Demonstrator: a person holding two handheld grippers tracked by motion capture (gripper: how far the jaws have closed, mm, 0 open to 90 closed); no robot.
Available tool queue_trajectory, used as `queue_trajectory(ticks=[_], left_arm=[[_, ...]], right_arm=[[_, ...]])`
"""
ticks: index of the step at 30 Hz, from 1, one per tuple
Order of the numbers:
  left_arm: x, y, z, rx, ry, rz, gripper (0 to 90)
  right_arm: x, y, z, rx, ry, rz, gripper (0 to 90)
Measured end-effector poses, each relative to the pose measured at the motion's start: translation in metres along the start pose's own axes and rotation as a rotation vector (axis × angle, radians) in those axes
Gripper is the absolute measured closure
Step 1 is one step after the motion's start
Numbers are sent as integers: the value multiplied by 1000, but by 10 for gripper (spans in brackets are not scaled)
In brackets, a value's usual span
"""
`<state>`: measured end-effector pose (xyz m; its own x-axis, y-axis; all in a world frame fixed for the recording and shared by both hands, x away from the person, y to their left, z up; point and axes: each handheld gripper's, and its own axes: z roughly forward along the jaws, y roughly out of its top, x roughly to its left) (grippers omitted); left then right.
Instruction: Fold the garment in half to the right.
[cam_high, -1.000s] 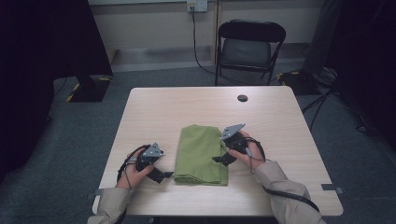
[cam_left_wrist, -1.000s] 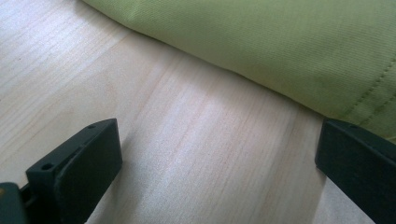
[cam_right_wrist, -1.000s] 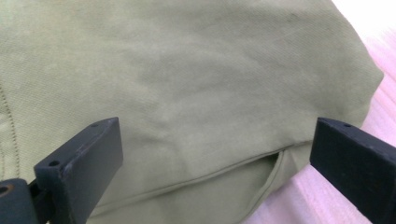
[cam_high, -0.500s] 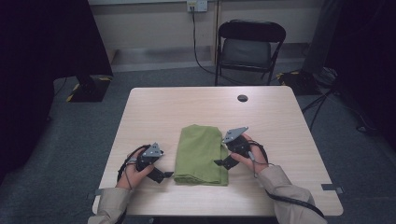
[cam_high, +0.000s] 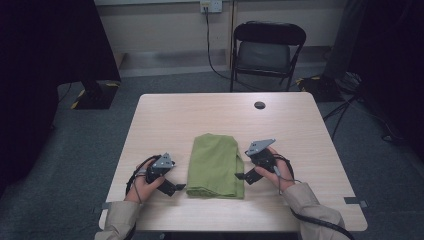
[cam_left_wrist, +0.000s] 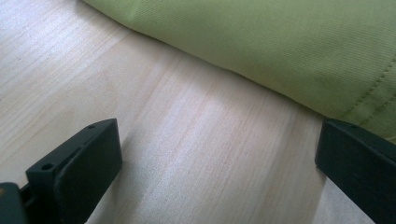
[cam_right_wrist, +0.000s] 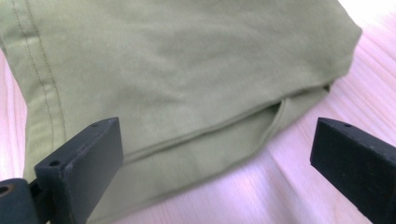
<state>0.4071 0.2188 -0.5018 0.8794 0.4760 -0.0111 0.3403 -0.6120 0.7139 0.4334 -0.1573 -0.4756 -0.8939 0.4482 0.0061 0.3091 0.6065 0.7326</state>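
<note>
On the table (cam_high: 300, 130): a folded green cloth (cam_high: 216, 165) lies near your side, in the middle
Your left gripper (cam_high: 172, 186): jaws spread wide; empty; just left of the cloth's near corner; low over the wood
Your right gripper (cam_high: 246, 175): jaws spread wide; empty; at the cloth's right edge
Far side: a small dark disc (cam_high: 259, 105)
</note>
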Motion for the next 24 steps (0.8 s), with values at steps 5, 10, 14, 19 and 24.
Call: queue_trajectory(ticks=[5,10,14,19,24], left_arm=[[0,0,0,0,0,0,0],[0,0,0,0,1,0,0],[0,0,0,0,1,0,0],[0,0,0,0,2,-1,0],[0,0,0,0,2,-2,0]], right_arm=[[0,-7,-5,-4,-6,13,15],[1,-13,-10,-7,-13,17,15],[1,-17,-14,-6,-13,22,16],[1,-23,-18,-9,-20,26,17],[1,-28,-23,-17,-26,36,17]])
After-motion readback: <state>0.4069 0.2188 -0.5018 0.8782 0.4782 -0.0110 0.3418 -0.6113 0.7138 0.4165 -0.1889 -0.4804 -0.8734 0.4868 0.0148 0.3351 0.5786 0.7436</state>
